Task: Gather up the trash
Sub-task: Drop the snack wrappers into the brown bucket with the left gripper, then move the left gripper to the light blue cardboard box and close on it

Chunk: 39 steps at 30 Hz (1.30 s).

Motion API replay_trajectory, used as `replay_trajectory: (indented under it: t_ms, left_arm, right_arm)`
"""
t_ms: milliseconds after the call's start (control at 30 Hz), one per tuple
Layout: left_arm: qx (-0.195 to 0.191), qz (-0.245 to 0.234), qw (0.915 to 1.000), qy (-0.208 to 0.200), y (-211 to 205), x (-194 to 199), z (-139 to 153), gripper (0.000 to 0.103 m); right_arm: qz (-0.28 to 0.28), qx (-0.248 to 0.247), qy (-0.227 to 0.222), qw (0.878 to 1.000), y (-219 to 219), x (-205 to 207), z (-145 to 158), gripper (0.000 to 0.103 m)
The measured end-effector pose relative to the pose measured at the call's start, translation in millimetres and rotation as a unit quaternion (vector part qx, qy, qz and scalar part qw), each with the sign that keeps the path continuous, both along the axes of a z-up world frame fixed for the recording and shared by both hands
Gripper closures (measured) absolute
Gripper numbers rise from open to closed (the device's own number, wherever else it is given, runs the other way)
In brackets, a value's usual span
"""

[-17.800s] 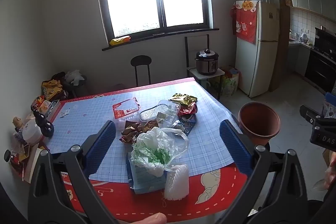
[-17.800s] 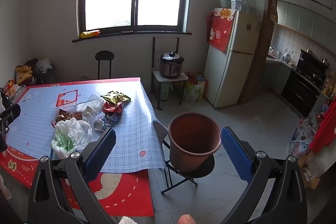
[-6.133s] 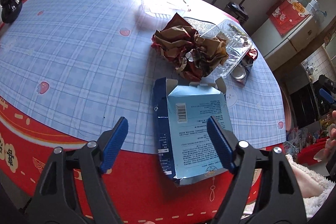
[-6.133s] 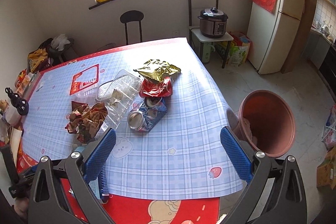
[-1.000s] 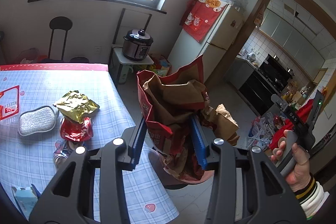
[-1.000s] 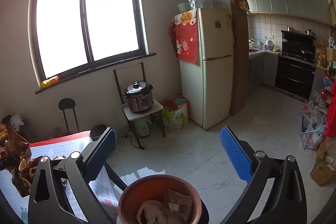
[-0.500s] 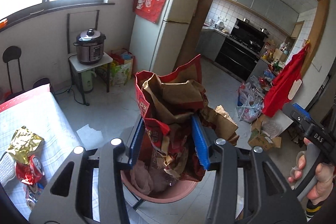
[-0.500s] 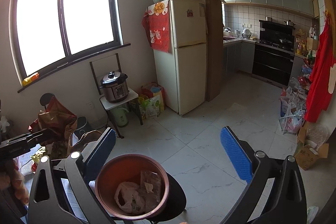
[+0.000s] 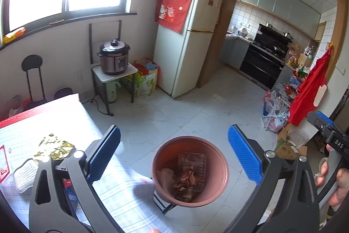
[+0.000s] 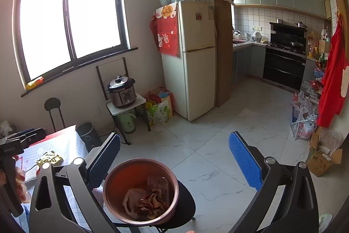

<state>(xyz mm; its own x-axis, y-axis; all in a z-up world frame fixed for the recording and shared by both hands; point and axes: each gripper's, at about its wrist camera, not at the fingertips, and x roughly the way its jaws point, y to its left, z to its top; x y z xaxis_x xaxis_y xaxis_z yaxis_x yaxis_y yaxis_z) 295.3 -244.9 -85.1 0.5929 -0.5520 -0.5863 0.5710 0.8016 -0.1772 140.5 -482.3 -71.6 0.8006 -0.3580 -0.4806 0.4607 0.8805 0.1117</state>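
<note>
A pressure cooker [image 9: 113,56] sits on a small stand [image 9: 115,75] beside the white fridge [image 9: 185,40].

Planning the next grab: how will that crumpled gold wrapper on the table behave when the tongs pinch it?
The gold wrapper looks like thin crinkled foil, so it is probably light and floppy and should crush flat under a pinch. Its shiny surface may be slippery. Lying loose on the table, it would likely slide if pushed.
</note>
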Motion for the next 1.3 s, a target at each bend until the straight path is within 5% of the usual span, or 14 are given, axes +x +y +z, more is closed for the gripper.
replay_trajectory:
  t_ms: [367,700,1067,1300]
  left_arm:
    - [-0.001,0.153,0.9876,-0.035,202.5,-46.7,17.9,0.006]
    - [0.004,0.307,0.9505,0.05,371.5,-120.0,-32.2,0.006]
    - [0.0,0.342,0.9233,0.175,408.3,-163.2,-128.8,0.006]
    - [-0.025,0.359,0.9045,0.228,438.6,-176.4,-163.7,0.011]
  right_arm:
    - [0.101,0.024,0.002,0.995,102.7,43.2,-6.8,0.006]
    - [0.218,0.058,0.069,0.972,230.0,80.9,-53.8,0.006]
    - [0.321,0.041,0.135,0.937,327.9,88.4,-78.7,0.006]
    - [0.318,0.04,0.17,0.932,340.6,89.4,-91.6,0.006]
